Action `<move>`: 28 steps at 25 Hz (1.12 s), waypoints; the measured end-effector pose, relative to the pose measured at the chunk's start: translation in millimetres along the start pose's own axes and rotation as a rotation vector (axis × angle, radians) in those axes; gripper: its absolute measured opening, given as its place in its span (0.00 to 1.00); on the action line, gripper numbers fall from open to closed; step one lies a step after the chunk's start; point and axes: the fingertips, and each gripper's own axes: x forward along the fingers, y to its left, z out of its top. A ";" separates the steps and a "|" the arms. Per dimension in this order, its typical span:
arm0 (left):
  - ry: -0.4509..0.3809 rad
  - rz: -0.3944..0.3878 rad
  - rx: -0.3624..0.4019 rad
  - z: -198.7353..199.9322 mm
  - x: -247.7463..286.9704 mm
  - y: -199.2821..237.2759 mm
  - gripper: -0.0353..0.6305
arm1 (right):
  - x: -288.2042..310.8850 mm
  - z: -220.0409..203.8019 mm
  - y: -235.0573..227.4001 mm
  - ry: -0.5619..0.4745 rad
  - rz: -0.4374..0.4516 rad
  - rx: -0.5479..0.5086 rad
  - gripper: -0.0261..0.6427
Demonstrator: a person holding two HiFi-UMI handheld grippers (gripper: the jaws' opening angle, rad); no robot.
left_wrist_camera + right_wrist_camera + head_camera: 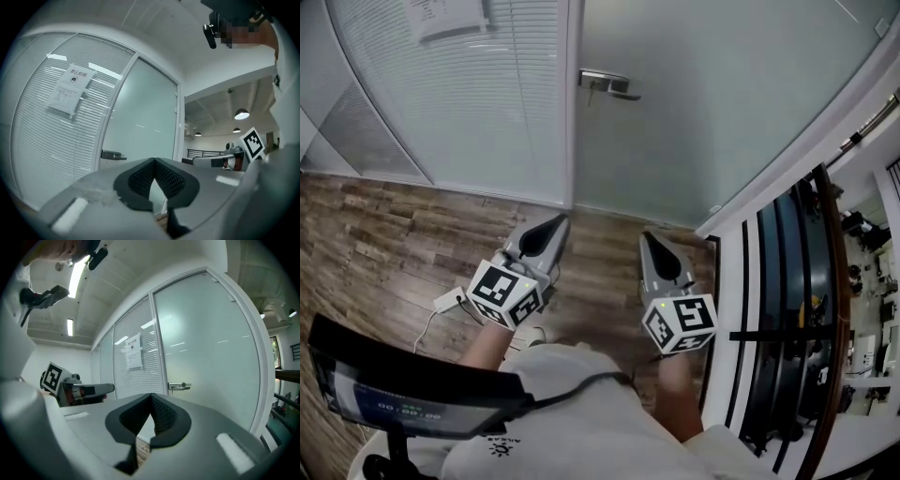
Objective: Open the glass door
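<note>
Here I am in front of the glass door, and the opening hasn't begun; this is the approach. My left gripper and right gripper both hang below the handle, well short of it, one to either side of its line. Both pairs of jaws are pressed tip to tip with nothing between them.

My read of the next move: raise the right gripper to the handle, part its jaws enough to take the lever, then press it down and swing the door. Closed jaws could also just push the lever from above.

The door looks shut. It's pale frosted glass in a white frame, with the metal handle at its left edge, lever pointing right. Left of the handle is a slatted panel carrying a paper notice.
</note>
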 end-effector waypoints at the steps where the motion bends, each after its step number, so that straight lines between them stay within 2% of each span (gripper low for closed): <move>1: 0.001 0.003 0.001 -0.1 0.4 -2.1 0.06 | -1.9 0.4 -1.5 -0.003 0.005 0.003 0.05; 12: 0.038 0.021 0.003 -13.2 0.1 -24.2 0.06 | -27.5 -16.3 -18.1 -0.001 0.027 0.049 0.05; 17: 0.068 0.028 -0.002 -25.2 -1.8 -30.2 0.06 | -41.8 -27.1 -41.4 -0.002 -0.044 0.110 0.05; 19: 0.079 0.028 -0.004 -28.6 0.5 -29.8 0.06 | -45.0 -28.4 -46.7 -0.004 -0.039 0.125 0.05; 22: 0.090 0.033 -0.019 -32.6 9.2 -24.9 0.05 | -43.6 -31.8 -50.9 0.013 -0.026 0.106 0.05; 28: 0.102 -0.011 -0.048 -44.3 37.3 -19.9 0.04 | -36.4 -39.5 -73.5 0.053 -0.083 0.083 0.05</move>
